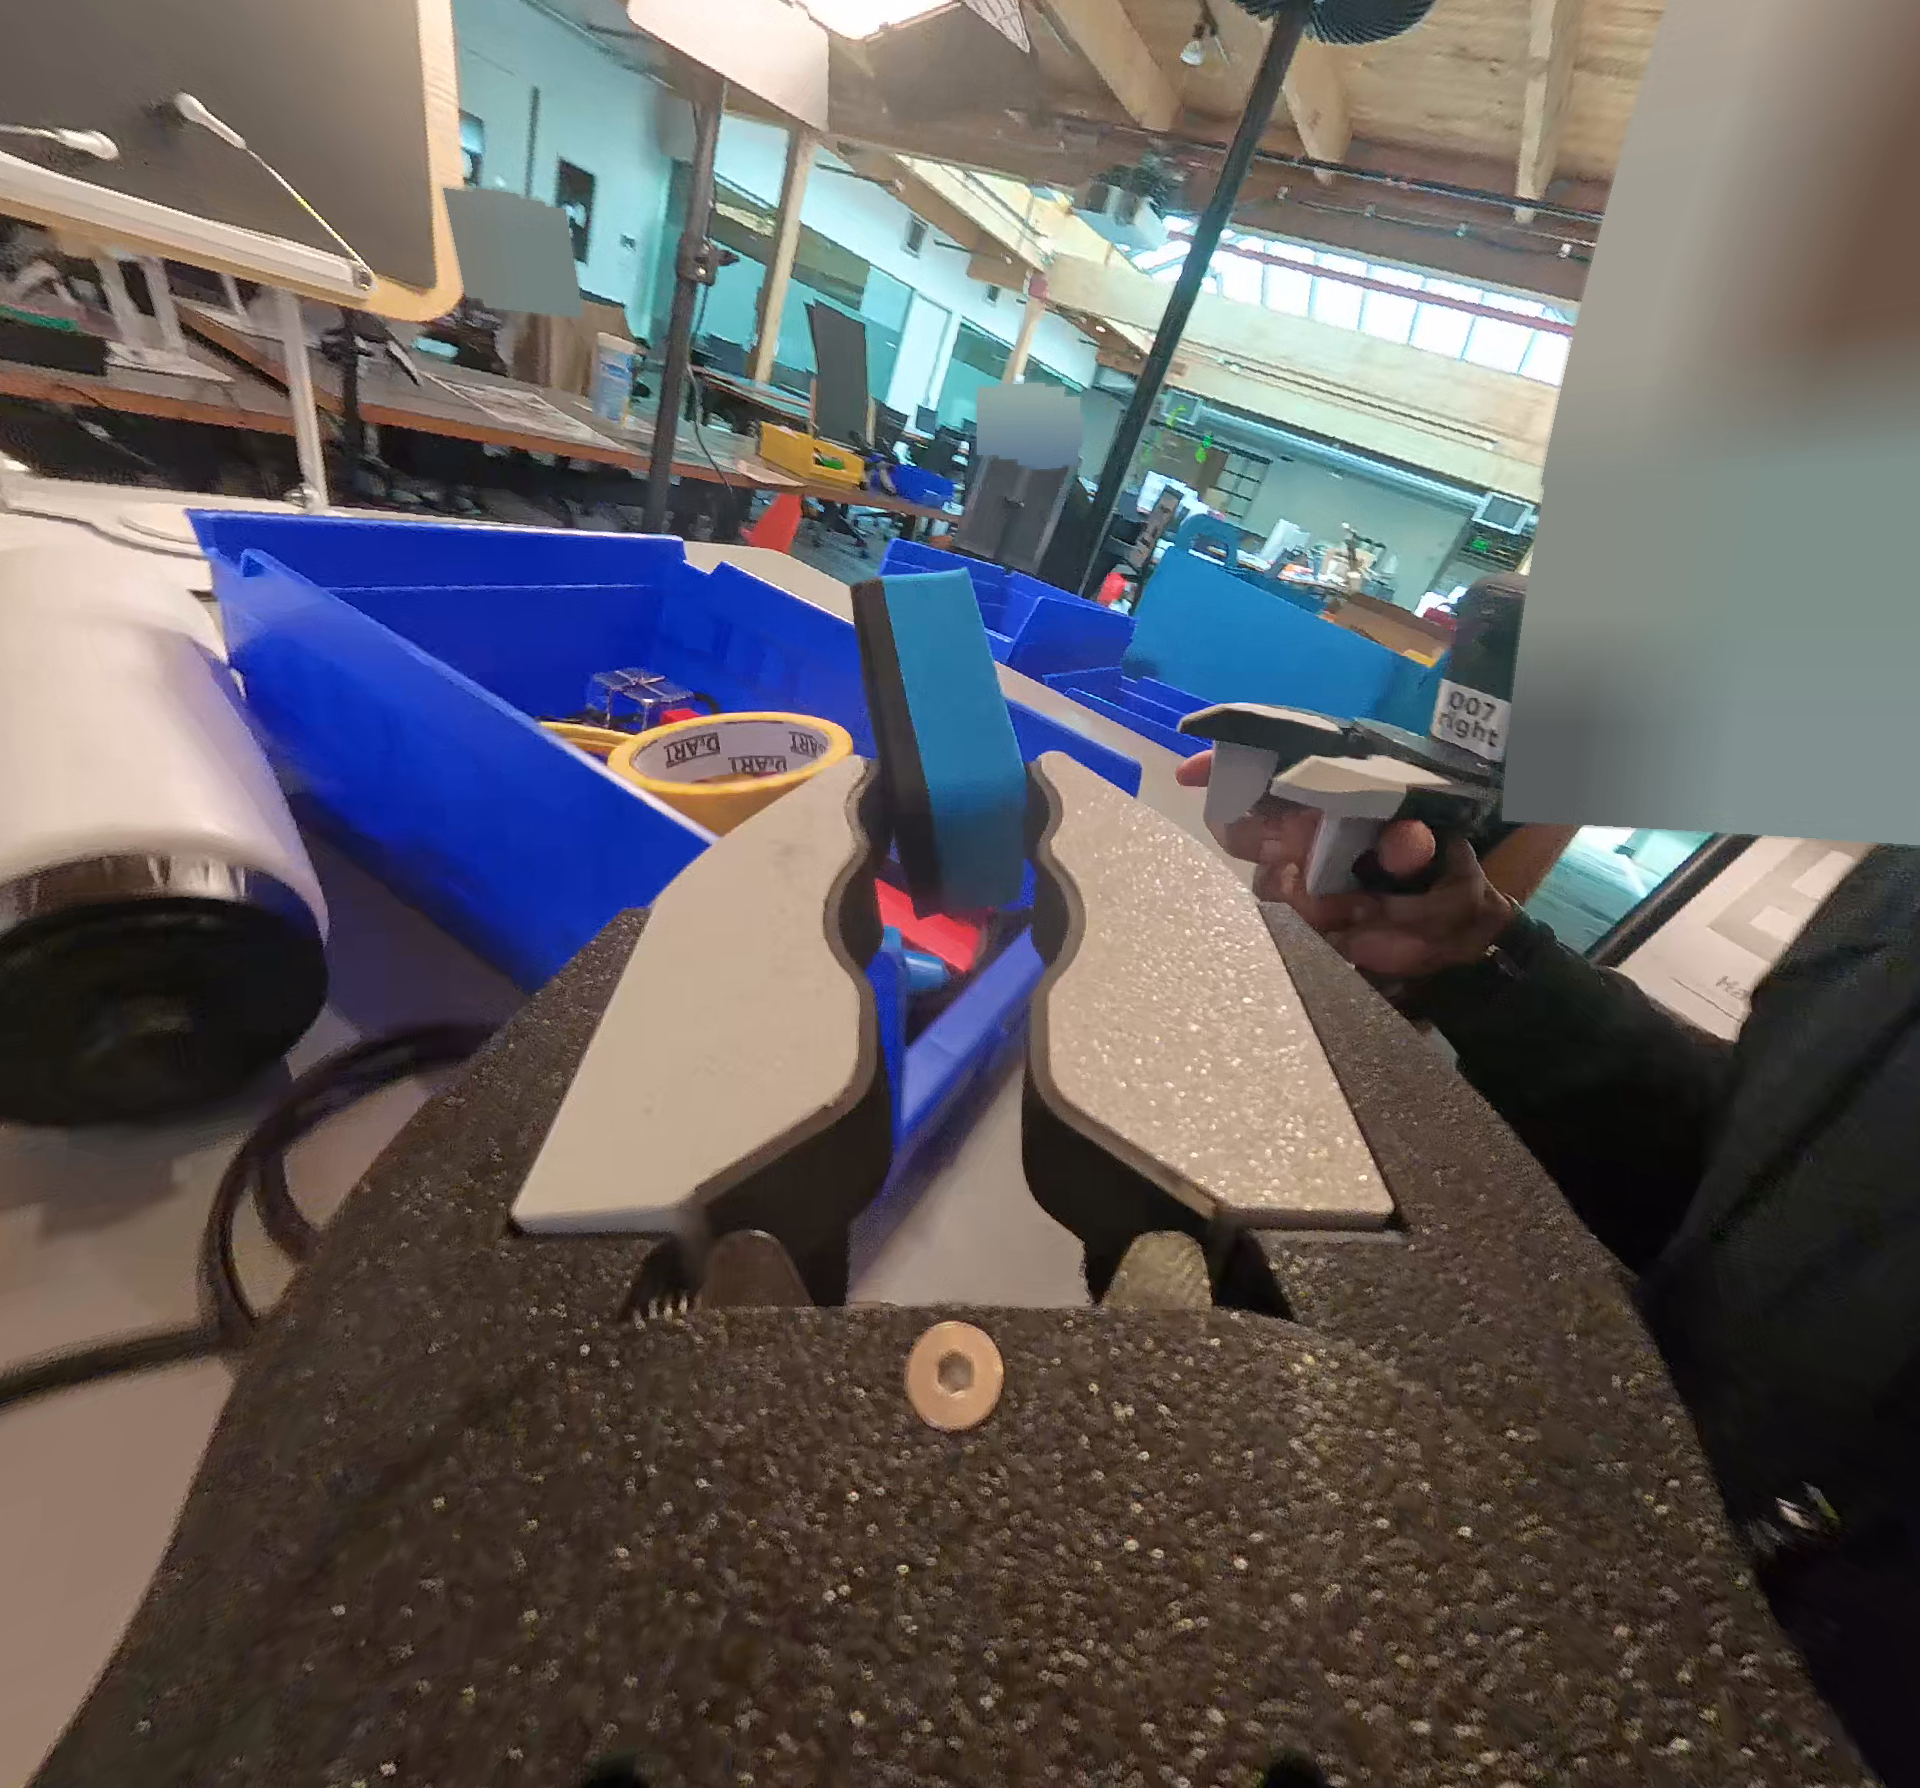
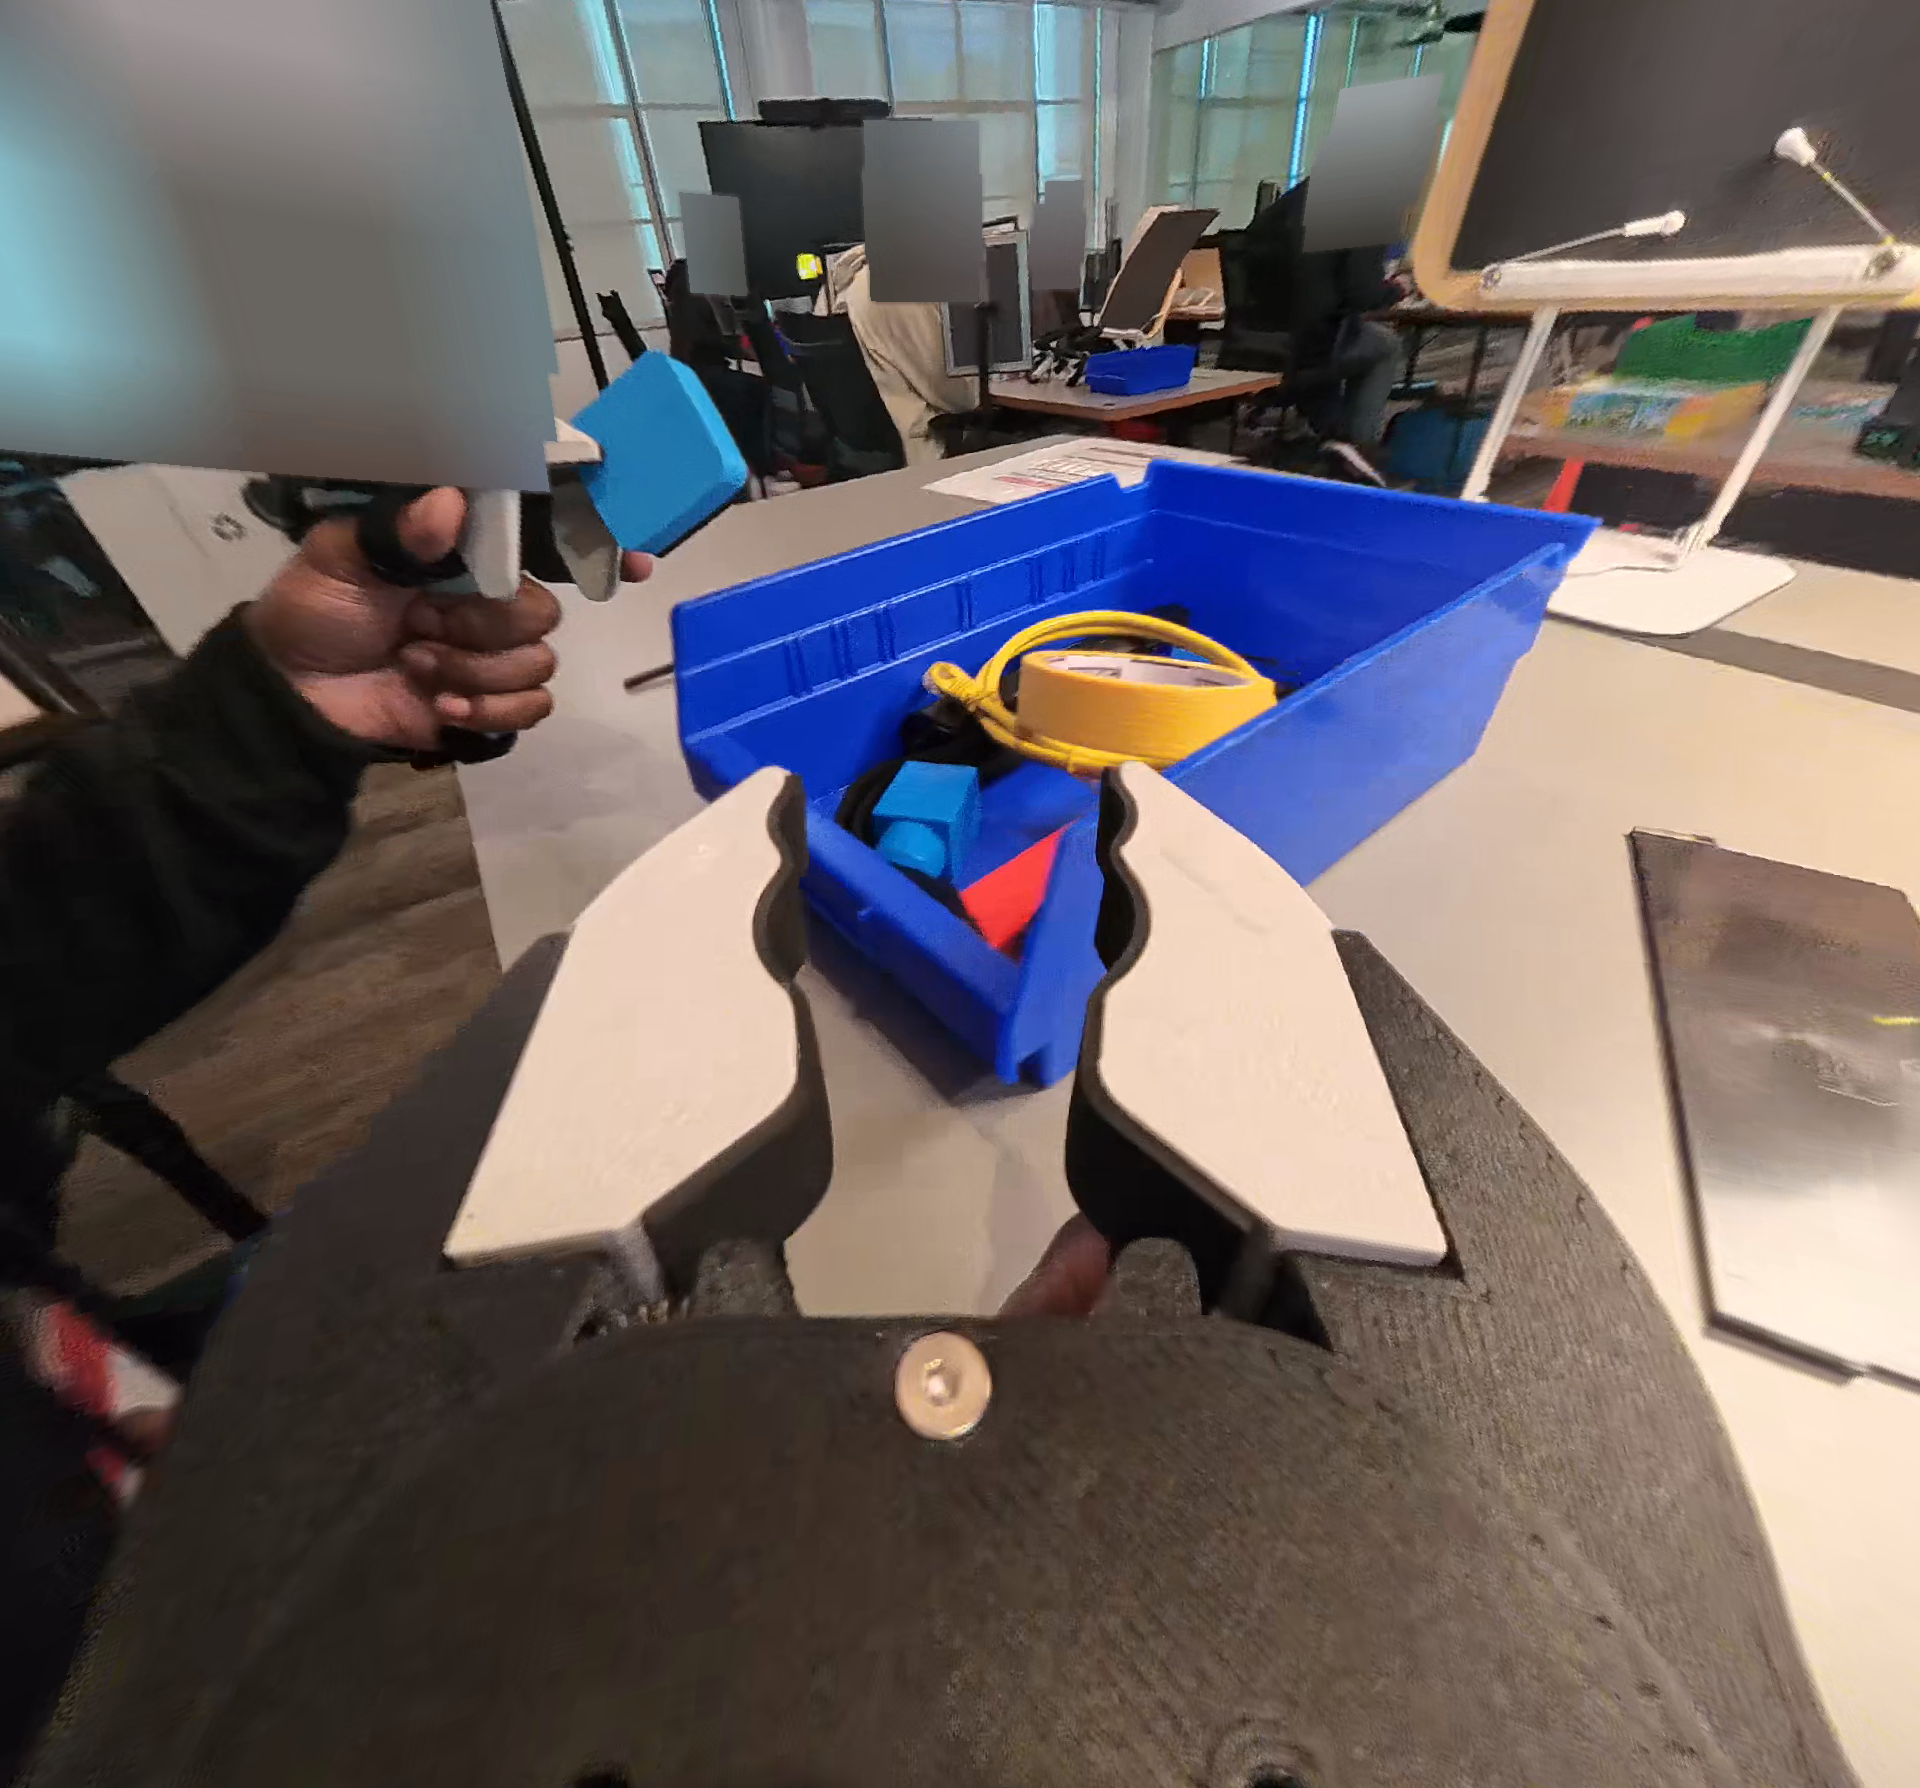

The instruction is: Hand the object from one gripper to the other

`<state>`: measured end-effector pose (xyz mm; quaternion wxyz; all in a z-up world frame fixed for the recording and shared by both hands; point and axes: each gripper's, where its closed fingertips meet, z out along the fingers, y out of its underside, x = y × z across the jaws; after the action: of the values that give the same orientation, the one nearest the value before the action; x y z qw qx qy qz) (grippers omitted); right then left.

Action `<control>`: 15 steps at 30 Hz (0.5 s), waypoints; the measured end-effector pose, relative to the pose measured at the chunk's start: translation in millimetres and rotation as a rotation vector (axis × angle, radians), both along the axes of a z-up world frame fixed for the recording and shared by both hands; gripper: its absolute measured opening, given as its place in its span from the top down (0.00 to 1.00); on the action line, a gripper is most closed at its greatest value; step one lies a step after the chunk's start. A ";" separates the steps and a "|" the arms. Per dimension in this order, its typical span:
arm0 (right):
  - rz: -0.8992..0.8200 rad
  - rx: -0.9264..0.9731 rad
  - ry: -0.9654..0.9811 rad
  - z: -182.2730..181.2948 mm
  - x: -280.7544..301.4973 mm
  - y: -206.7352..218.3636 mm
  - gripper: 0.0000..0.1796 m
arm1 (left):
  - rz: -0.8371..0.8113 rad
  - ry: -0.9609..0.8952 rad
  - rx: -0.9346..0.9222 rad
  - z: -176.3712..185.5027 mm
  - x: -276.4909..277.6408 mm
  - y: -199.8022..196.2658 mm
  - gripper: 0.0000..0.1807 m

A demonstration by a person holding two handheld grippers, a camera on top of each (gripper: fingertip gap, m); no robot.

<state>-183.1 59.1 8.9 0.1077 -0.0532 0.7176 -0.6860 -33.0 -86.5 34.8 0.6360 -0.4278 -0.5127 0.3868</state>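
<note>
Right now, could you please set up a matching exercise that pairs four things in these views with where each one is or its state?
Things:
1. flat blue foam block
2. yellow roll of tape
3. right gripper
4. blue plastic bin

Places or states:
A. standing on the grey table
B. lying inside the bin
C. jaws open, holding nothing
D. held upright between the jaws of the left gripper

Pairs: 1-D, 2-B, 3-C, 4-A
</note>
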 end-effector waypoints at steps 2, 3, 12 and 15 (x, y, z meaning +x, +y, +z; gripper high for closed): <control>0.004 0.021 -0.041 5.2 -24.1 -6.8 0.71 | -0.051 -0.009 0.008 4.3 -17.0 -11.3 0.86; 0.002 0.040 -0.052 5.6 -35.1 -11.3 0.71 | -0.079 -0.025 0.009 4.9 -25.7 -15.3 0.86; -0.067 0.070 -0.019 14.2 -78.9 -42.6 0.71 | -0.238 -0.262 -0.268 -6.0 -75.0 8.5 0.86; -0.078 0.071 0.018 21.2 -84.3 -48.1 0.72 | -0.273 -0.392 -0.356 -24.5 -84.3 19.7 0.86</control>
<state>-267.5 11.0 30.2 0.0764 -0.0276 0.7439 -0.6633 -117.3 -66.8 10.3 0.4858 -0.6642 -0.4876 0.2918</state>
